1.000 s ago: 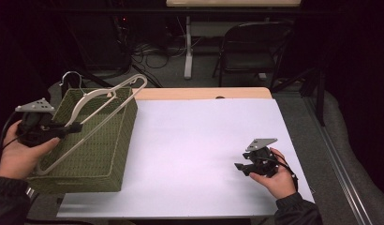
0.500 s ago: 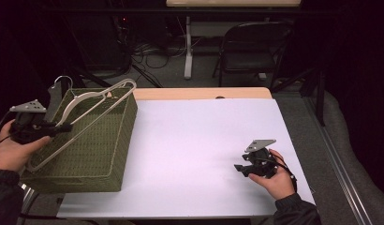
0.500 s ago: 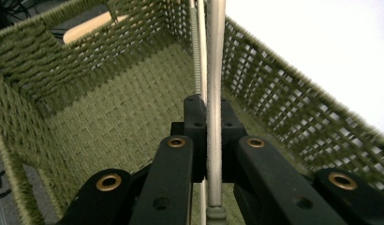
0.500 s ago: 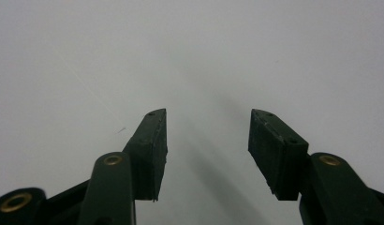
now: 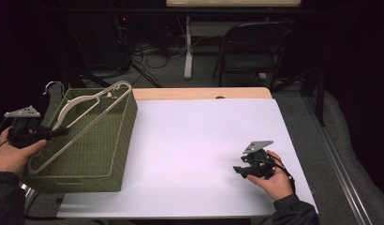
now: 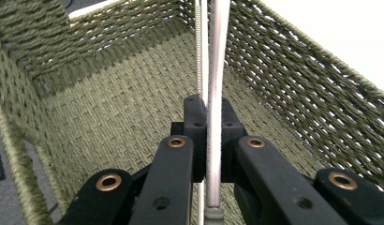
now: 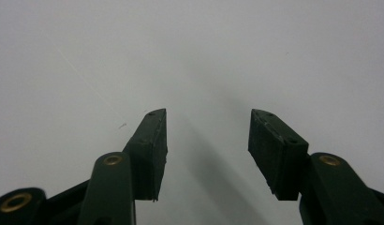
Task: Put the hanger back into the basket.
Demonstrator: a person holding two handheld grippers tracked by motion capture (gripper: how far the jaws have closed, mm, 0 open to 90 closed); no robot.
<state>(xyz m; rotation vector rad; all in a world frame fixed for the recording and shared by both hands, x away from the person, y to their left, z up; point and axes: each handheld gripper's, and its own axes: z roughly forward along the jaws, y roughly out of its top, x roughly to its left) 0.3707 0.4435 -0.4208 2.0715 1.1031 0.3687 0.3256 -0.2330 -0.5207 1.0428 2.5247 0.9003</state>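
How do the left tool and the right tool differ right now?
The left tool is shut on a pale clothes hanger; the right tool stands open with nothing between its jaws. The left tool is held at the near left edge of the green woven basket, with the hanger slanting across it; the right tool sits low over the bare white table, far from the basket. Both are black, two-jawed and hand-held.

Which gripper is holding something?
The left gripper: its fingers clamp the hanger over the basket. The right gripper is open over bare table.
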